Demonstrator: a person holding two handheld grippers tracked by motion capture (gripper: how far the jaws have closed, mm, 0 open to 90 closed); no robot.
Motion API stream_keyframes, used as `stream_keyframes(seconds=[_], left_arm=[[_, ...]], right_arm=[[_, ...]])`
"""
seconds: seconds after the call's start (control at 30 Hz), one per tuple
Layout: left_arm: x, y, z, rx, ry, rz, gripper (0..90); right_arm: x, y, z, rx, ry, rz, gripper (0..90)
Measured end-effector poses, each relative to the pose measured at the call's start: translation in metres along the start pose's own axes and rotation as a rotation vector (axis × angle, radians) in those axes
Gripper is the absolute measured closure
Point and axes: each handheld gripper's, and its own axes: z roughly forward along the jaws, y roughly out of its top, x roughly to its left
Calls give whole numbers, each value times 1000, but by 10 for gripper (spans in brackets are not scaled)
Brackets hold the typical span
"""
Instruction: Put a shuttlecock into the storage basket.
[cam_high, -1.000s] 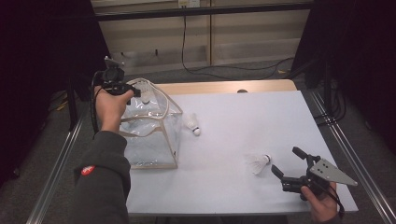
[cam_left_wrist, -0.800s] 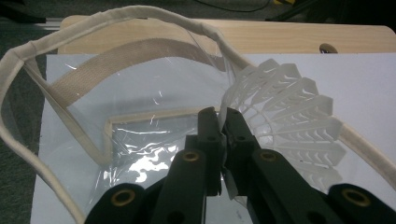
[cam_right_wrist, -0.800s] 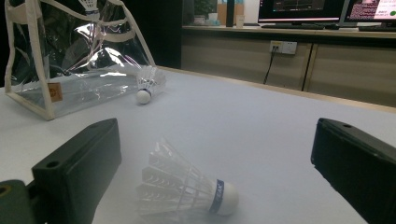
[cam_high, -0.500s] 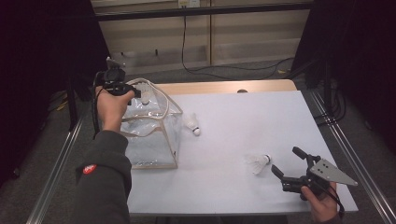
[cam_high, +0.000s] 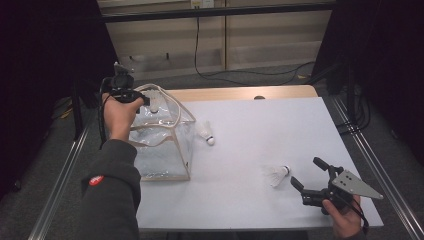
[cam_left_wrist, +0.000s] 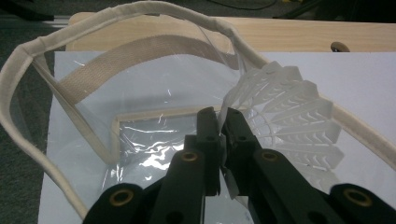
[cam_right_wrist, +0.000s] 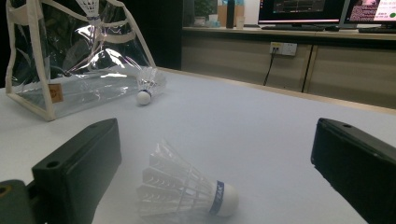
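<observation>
1. The right gripper (cam_high: 306, 176) rests at the near right corner of the white counter (cam_high: 300, 130), fingers spread wide.
2. A shuttlecock (cam_right_wrist: 187, 193) lies on its side just ahead of them.
3. A second shuttlecock (cam_high: 206, 133) lies beside the clear tote bag (cam_high: 160, 145).
4. The left gripper (cam_left_wrist: 223, 122) pinches a third shuttlecock (cam_left_wrist: 285, 112) over the bag's opening.
5. Beyond: wood panelling, cables, monitors (cam_right_wrist: 322, 10).

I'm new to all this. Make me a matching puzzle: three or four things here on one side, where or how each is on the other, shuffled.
1 left claw
2 right claw
3 bag
4 far shuttlecock

a open, near a lying shuttlecock
b beside the bag
c shut on a shuttlecock
d standing at the table's left

Pairs: 1-c, 2-a, 3-d, 4-b
</observation>
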Motion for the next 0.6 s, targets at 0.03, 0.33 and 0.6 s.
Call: stream_keyframes(seconds=[0.03,0.33,0.6], left_arm=[[1,0,0,5,0,2,863],[3,-1,7,25,18,4,860],[6,-3,7,25,25,-10,823]], right_arm=[[0,0,0,3,1,0,17],[0,0,0,2,2,1,16],[0,0,0,2,2,2,16]])
